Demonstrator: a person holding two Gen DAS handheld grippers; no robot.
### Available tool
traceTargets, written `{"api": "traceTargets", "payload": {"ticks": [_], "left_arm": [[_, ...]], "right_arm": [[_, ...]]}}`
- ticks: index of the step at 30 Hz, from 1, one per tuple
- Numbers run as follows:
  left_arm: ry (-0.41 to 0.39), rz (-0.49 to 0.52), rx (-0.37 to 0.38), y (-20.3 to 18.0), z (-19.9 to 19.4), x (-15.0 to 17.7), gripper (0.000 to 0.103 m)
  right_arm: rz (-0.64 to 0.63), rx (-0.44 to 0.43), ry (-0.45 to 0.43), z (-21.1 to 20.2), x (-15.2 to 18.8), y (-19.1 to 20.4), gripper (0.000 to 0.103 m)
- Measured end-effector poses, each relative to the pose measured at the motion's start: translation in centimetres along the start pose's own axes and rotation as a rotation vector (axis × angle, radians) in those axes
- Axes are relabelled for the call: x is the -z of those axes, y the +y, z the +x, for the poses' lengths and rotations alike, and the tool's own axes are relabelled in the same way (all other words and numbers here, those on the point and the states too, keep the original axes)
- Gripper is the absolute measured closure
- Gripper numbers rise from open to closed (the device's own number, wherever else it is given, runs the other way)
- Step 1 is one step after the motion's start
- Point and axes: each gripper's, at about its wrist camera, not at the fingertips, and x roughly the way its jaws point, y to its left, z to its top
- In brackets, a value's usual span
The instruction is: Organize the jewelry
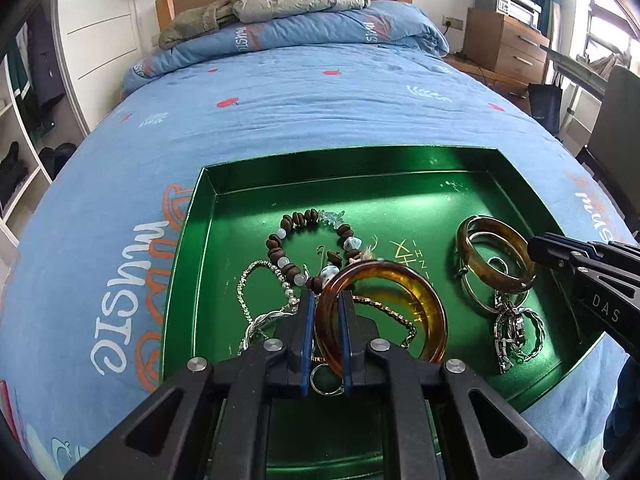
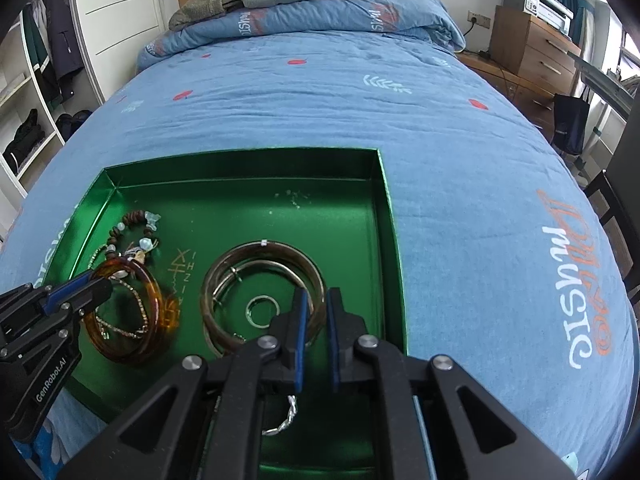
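Left wrist view: my left tongs sit clamped on the rim of an amber bangle, pads either side of it. The bangle lies in the green tray on the bed, over a beaded bracelet and silver chains. A second brown bangle lies at the tray's right side, with the right tongs at its edge.

Right wrist view: right tongs nearly together over the brown bangle's rim; I cannot tell whether they pinch it. A small silver ring lies inside that bangle.
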Motion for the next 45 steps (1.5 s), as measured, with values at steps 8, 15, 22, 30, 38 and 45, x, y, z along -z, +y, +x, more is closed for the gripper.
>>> {"api": "traceTargets", "payload": {"ticks": [8, 15, 22, 30, 38, 45], "left_arm": [[-0.120, 0.026, -0.046, 0.1, -5.6, 1.9, 0.056], [-0.216, 0.009, -0.074, 0.5, -11.4, 4.1, 0.039], [-0.285, -0.019, -0.084, 1.1, -16.8, 6.6, 0.028], [-0.334, -0.025, -0.088, 2.1, -22.1, 10.3, 0.021], [-0.350, -0.049, -0.125, 3.9, -26.1, 13.6, 0.020], [-0.372, -0.077, -0.175, 5.1, -28.8, 16.0, 0.015]], "right_arm": [[-0.012, -0.016, -0.101, -6.1, 2.5, 0.6, 0.081], [-0.018, -0.020, -0.179, -12.1, 5.8, 1.4, 0.069], [-0.052, -0.015, -0.242, -17.7, 9.0, 2.8, 0.056], [-0.071, -0.003, -0.281, -23.0, 13.2, 4.0, 0.051], [-0.074, 0.013, -0.311, -26.6, 15.8, 4.8, 0.043], [-0.079, 0.039, -0.341, -29.0, 17.8, 5.3, 0.037]]}}
